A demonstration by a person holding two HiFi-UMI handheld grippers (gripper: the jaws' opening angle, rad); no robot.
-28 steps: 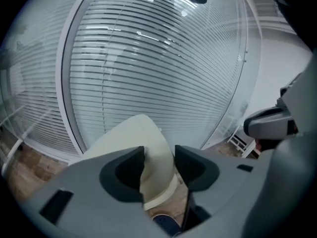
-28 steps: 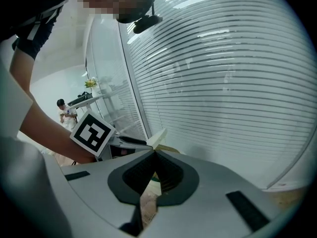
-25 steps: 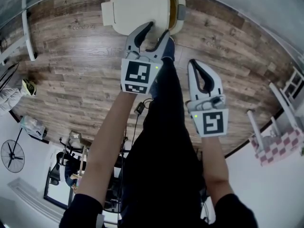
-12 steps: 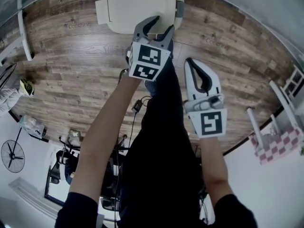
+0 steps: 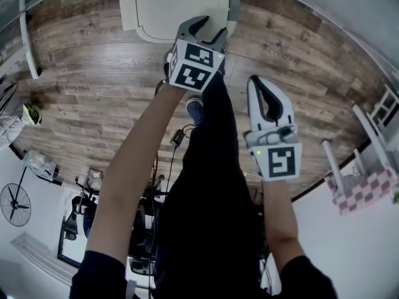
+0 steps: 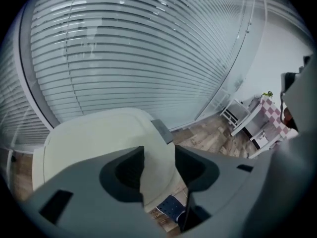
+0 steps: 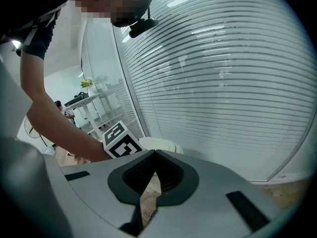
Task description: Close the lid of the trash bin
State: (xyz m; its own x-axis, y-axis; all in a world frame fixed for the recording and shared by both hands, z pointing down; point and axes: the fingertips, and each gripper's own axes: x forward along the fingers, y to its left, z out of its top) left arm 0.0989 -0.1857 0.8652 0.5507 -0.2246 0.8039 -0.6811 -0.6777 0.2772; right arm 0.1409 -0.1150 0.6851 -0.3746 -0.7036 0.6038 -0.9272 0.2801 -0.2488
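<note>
Since a second ago the left tongs (image 5: 212, 27) have sunk with the trash bin's cream lid (image 5: 177, 4) under them, and the yellowish strip of the inside that showed along the lid's right side is gone; the right tongs (image 5: 257, 81) have kept their place. Now the lid lies flat, at the top of the head view. The left tongs stand released, jaws apart with nothing nipped: their tips bear on the near right part of the lid's top, and the gap between them shows only cream lid, then the person's blue shoe (image 6: 171, 207) and the plank floor (image 5: 93, 73). Spread jaws likely serve as a broad pusher, which suits pressing a lid down rather than gripping it. The right tongs are clenched on nothing beside the dark trouser leg (image 5: 212, 185), well apart from the lid, seemingly kept out of the way. I judge the closing nearly or fully done; whether the lid has seated all round I cannot tell. The push lands close to the lid's near rim, beside a grey tab (image 6: 161, 130), so a slip toward the shoe is the risk. Room is generous: bare floor lies left and right, window blinds (image 6: 148, 48) stand behind, and the checked cloth (image 5: 368, 190) is well apart, leaving a free path to lift straight back up
</note>
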